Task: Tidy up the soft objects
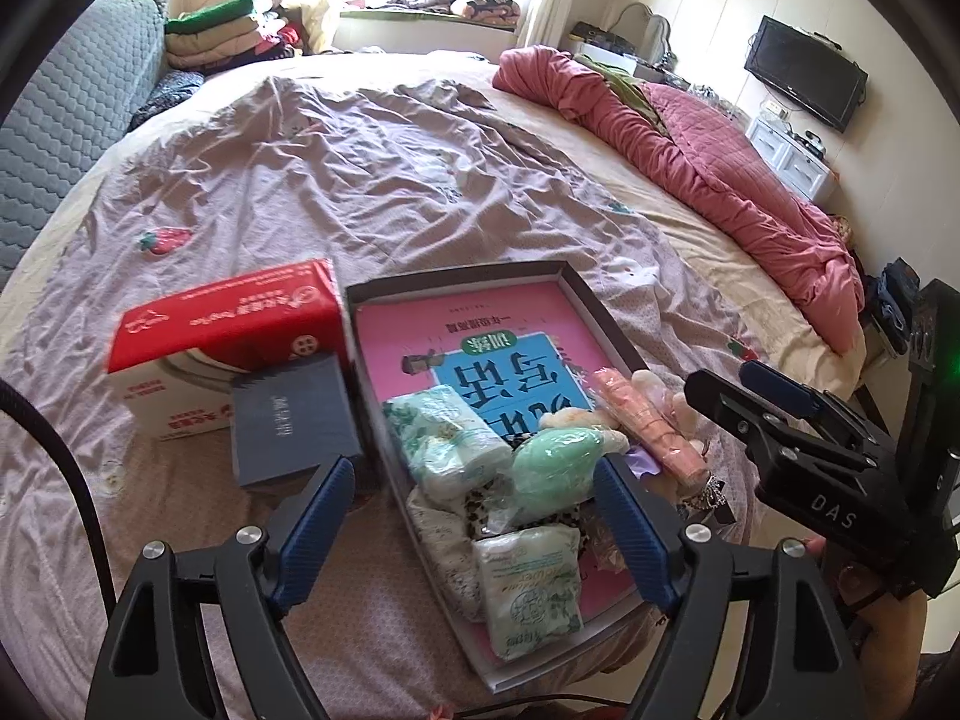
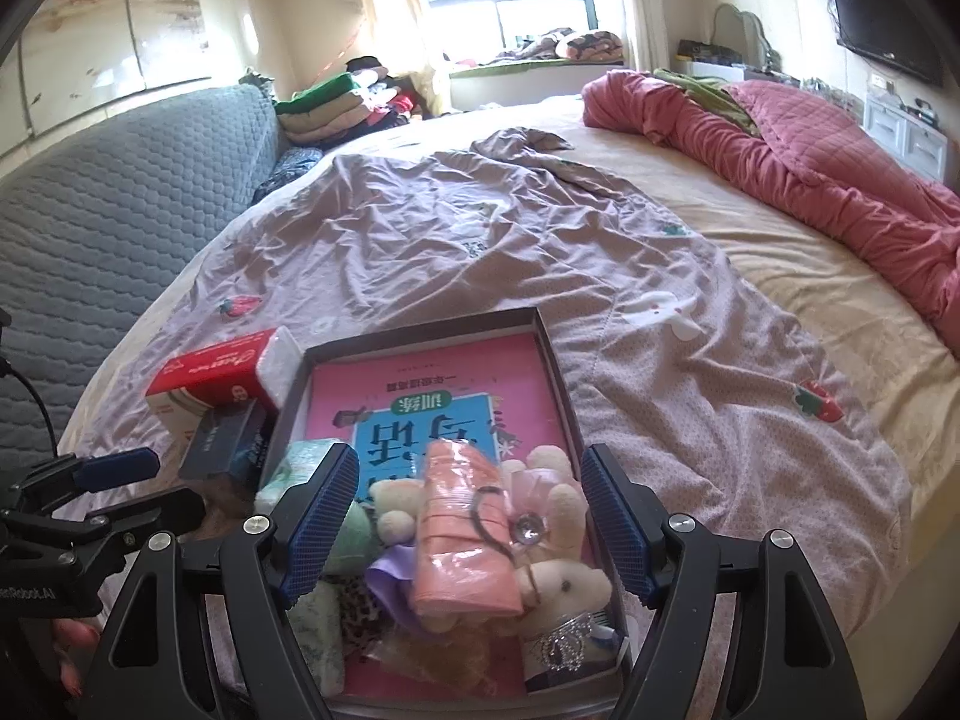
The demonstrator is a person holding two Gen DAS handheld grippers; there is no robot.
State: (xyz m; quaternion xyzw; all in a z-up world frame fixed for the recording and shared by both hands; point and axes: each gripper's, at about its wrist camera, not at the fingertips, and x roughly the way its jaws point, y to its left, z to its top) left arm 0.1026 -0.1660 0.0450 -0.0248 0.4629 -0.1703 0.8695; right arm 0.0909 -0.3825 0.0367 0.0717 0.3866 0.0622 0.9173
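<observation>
Left wrist view: both claws, left (image 1: 474, 531) and right (image 2: 465, 519), hang open and empty over the box (image 1: 576, 294) of soft things; judged next: pick one.

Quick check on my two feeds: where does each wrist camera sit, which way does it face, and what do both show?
Left wrist: on the left gripper, angled down at the shallow box; right gripper and a hand at right.
Right wrist: on the right gripper, above the box's plush toys; left gripper at left.
Shared: box, pink book, red tissue box, bed.
</observation>
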